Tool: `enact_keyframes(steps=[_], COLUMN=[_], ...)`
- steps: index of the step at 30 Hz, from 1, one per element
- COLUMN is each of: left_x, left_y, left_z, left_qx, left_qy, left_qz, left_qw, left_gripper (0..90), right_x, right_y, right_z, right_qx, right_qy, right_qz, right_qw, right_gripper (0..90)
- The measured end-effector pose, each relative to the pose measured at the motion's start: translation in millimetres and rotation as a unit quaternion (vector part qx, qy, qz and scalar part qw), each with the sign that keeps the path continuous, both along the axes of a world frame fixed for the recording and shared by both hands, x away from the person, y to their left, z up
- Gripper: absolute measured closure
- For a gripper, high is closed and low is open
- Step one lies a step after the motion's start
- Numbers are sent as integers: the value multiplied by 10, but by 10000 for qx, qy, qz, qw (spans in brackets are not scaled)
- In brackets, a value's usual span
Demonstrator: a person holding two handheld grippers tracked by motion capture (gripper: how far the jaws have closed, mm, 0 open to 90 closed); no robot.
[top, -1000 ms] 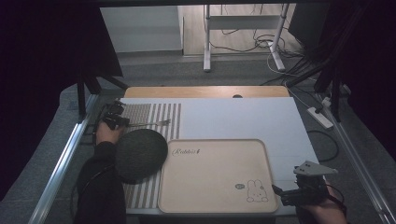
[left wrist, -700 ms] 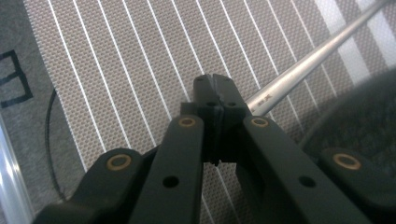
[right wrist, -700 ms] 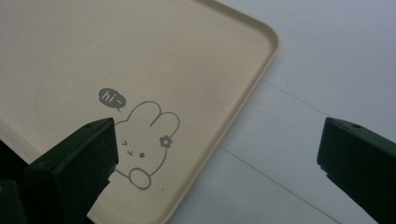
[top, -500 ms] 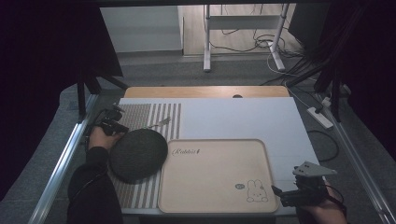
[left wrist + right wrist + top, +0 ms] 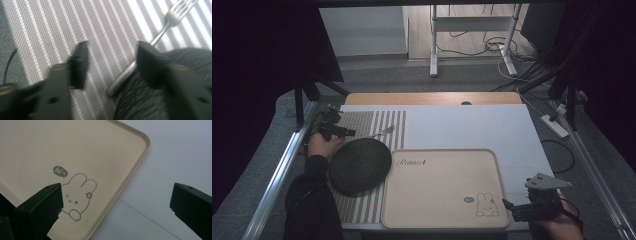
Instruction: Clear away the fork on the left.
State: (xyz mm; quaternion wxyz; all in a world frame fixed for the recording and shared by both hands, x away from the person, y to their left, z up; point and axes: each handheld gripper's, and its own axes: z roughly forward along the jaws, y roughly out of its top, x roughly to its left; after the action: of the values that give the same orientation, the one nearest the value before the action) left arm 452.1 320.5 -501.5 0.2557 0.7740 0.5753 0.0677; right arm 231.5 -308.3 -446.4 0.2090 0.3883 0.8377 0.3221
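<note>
Since a second ago my left hand-held gripper (image 5: 343,131) has drawn back a little toward the desk's left edge, and its jaws have just been opening; they were pressed together then, now they stand spread. Nothing is pinched between them. In the left gripper view, the fork (image 5: 150,42) lies on the striped mat (image 5: 75,27), its handle passing just inside the right jaw, tines pointing away; I can't tell whether that jaw touches it. From above, the fork (image 5: 379,133) sits just beyond the dark round plate (image 5: 360,166), which overlaps the mat (image 5: 382,120) and sits against the left rim of the beige tray (image 5: 442,220).

My right hand-held gripper (image 5: 519,210) hangs at the tray's near right corner, jaws spread wide, empty. Its own view looks onto the tray's (image 5: 140,162) rabbit drawing (image 5: 78,195) and the white desk (image 5: 175,152).
</note>
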Motion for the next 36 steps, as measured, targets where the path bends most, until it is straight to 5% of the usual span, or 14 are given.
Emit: enact_keyframes(steps=[5, 10, 16, 20, 26, 32, 36], left_x=[94, 186, 300, 356, 423, 457, 451], left_y=[-182, -389, -647, -747, -813, -821, -729], left_z=[10, -20, -84, -133, -238, -253, -207], left_qx=[1, -52, 282, 645, 831, 962, 904], left_qy=[-45, 101, 249, 231, 473, 461, 248], left_qz=[-151, -661, -1004, -913, -976, -1079, -1208], left_qw=[9999, 9977, 9942, 9935, 9906, 9884, 9882], left_gripper=[173, 0, 0, 0, 0, 20, 187], right_x=[-4, -3, -5, -4, -3, -4, -5], right_y=[3, 3, 4, 3, 1, 4, 5], right_z=[1, 0, 0, -1, -1, -2, -3], right_qx=[-12, -16, -18, -22, -16, -29, -31], right_qy=[-7, -6, -4, -1, -1, 0, -2], right_qz=[30, 47, 52, 57, 58, 53, 59], right_qw=[10000, 10000, 10000, 10000, 10000, 10000, 10000], right_gripper=[0, 0, 0, 0, 0, 0, 0])
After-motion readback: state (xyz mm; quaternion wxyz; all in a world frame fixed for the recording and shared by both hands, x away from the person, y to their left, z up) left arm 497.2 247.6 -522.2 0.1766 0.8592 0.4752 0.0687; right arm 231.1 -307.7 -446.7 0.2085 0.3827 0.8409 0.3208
